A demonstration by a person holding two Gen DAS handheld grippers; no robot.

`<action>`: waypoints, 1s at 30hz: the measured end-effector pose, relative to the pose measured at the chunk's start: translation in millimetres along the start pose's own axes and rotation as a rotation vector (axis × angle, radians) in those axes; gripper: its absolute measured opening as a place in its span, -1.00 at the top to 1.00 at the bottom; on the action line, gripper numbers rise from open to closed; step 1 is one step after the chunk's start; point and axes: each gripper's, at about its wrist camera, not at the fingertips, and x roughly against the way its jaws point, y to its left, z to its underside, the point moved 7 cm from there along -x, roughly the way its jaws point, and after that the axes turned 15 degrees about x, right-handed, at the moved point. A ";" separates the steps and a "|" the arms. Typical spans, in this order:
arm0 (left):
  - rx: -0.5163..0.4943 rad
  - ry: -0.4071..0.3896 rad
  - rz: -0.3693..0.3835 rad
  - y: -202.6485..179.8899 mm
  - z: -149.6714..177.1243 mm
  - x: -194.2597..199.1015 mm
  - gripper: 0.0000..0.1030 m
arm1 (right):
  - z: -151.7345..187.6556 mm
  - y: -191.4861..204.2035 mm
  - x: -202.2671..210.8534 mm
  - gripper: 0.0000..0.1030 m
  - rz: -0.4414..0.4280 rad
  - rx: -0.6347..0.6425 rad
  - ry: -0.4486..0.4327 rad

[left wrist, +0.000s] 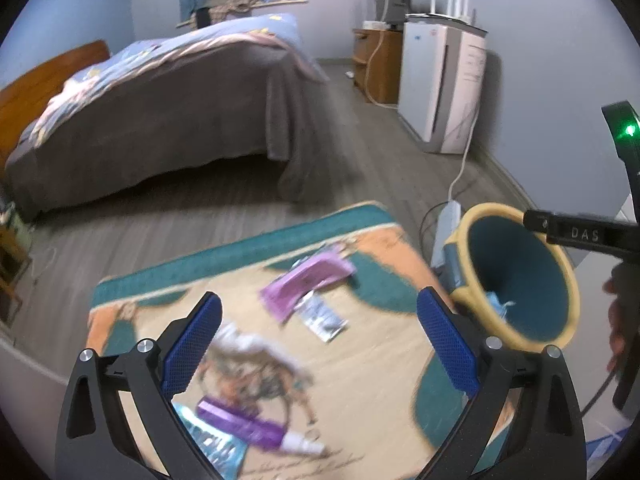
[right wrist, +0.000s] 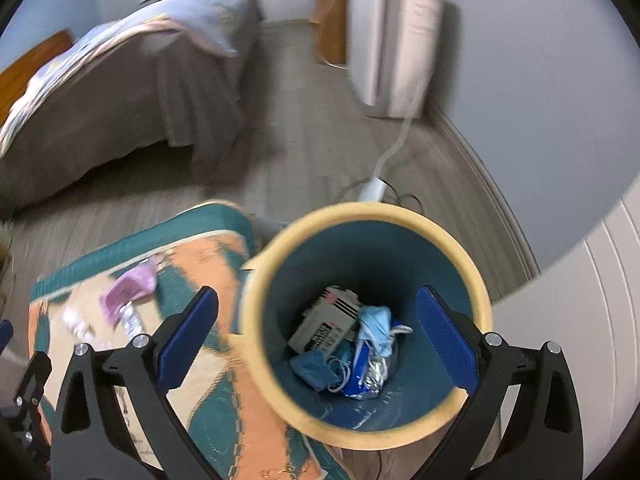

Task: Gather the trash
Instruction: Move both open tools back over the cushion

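Both the left gripper [left wrist: 318, 334] and right gripper [right wrist: 316, 330] have their jaws wide and empty, and while some trash already lies in the bin [right wrist: 472, 276], the wrappers [left wrist: 306, 286] remain flat on the rug [left wrist: 240, 256] — thin pieces which the jaws may slip over, or pinch the rug instead.
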 end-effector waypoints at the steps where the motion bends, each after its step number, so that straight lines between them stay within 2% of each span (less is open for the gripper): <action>1: 0.010 0.026 0.003 9.5 3.3 1.9 -0.88 | -3.0 7.4 2.2 -0.89 -0.009 0.022 -0.011; 3: 0.018 0.052 -0.014 24.2 6.0 4.9 -0.88 | -6.9 20.6 5.5 -0.89 -0.036 0.052 -0.027; 10: 0.048 0.039 -0.075 73.0 9.6 35.5 -0.88 | -8.4 57.0 5.4 -0.89 -0.163 0.087 -0.014; 15: 0.086 0.030 -0.114 100.9 17.5 51.3 -0.88 | -9.4 88.4 8.3 -0.89 -0.194 0.167 -0.004; 18: 0.080 0.013 -0.158 115.7 26.5 51.7 -0.88 | -8.0 109.6 12.2 -0.89 -0.207 0.202 0.003; 22: 0.044 0.026 -0.240 134.5 37.7 42.1 -0.88 | -7.1 150.5 21.1 -0.89 -0.270 0.256 0.009; 26: 0.065 0.019 -0.251 152.0 39.5 44.7 -0.88 | -5.2 187.2 31.3 -0.89 -0.311 0.349 -0.012; 30: 0.076 0.001 -0.266 167.6 39.6 48.3 -0.88 | 7.0 217.9 25.4 -0.89 -0.344 0.416 0.025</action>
